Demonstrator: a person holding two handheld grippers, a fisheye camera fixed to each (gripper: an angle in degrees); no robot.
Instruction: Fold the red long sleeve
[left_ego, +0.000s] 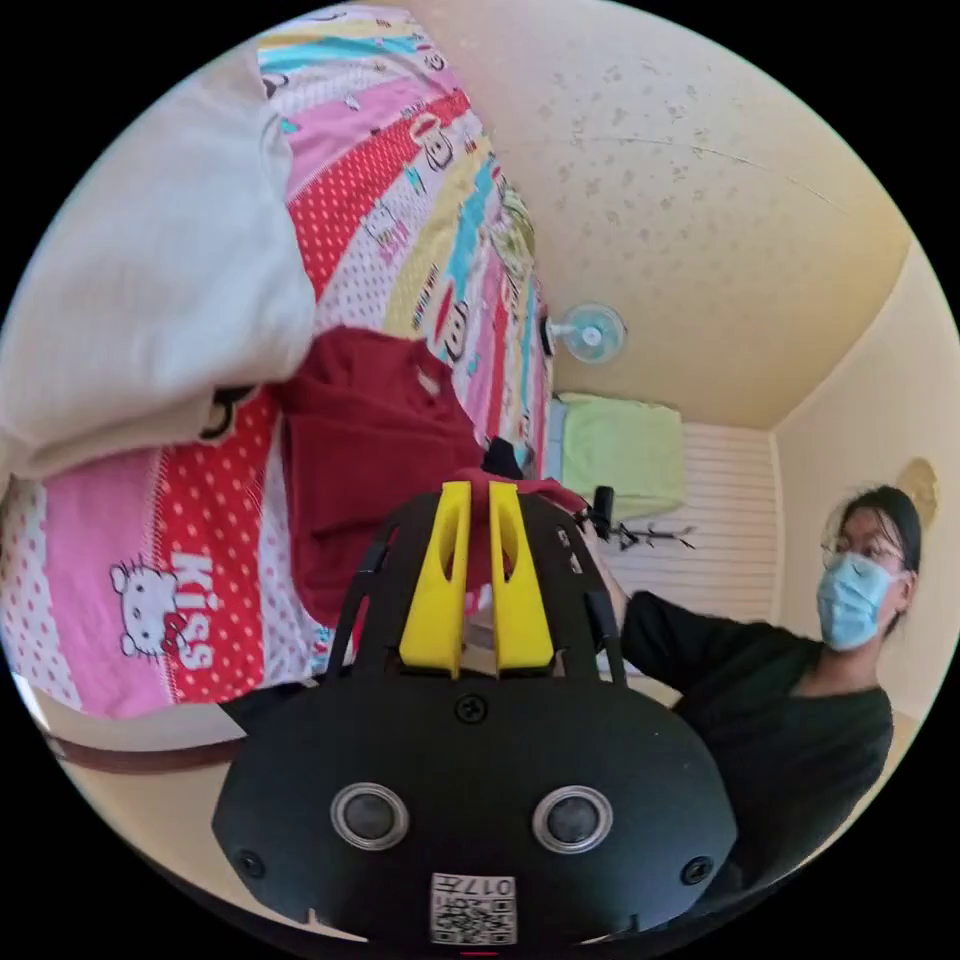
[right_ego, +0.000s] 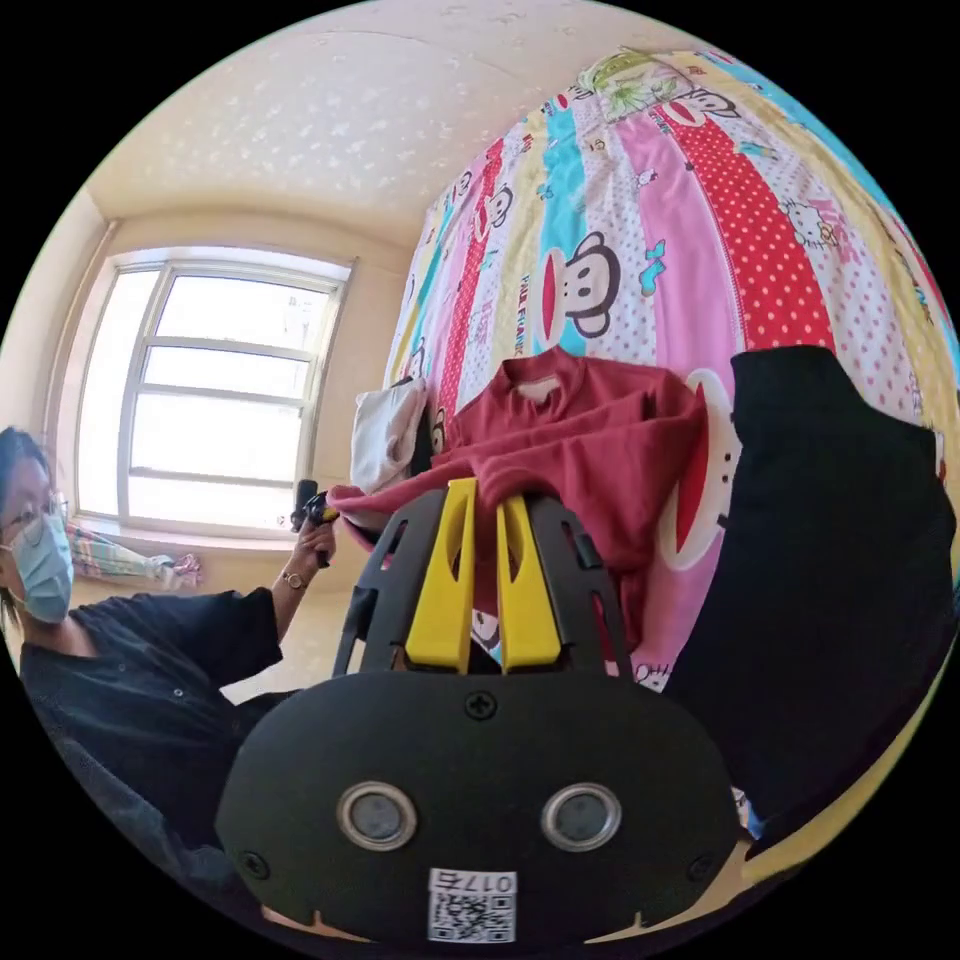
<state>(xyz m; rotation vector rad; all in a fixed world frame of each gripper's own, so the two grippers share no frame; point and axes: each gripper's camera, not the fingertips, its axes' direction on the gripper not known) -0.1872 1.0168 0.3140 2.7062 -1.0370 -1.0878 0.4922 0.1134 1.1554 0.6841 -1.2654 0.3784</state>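
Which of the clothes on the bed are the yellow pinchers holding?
The red long sleeve. Both the right gripper and left gripper pinch its edge; the black garment and white one lie untouched.

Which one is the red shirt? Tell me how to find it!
Look at the bed with the striped cartoon sheet. The red long sleeve lies between a white garment and a black garment. It is the only dark red one, its edge pinched by both tools.

The word "Kiss" is printed in white on a red dotted stripe of the bedsheet (left_ego: 190, 610), near its edge.
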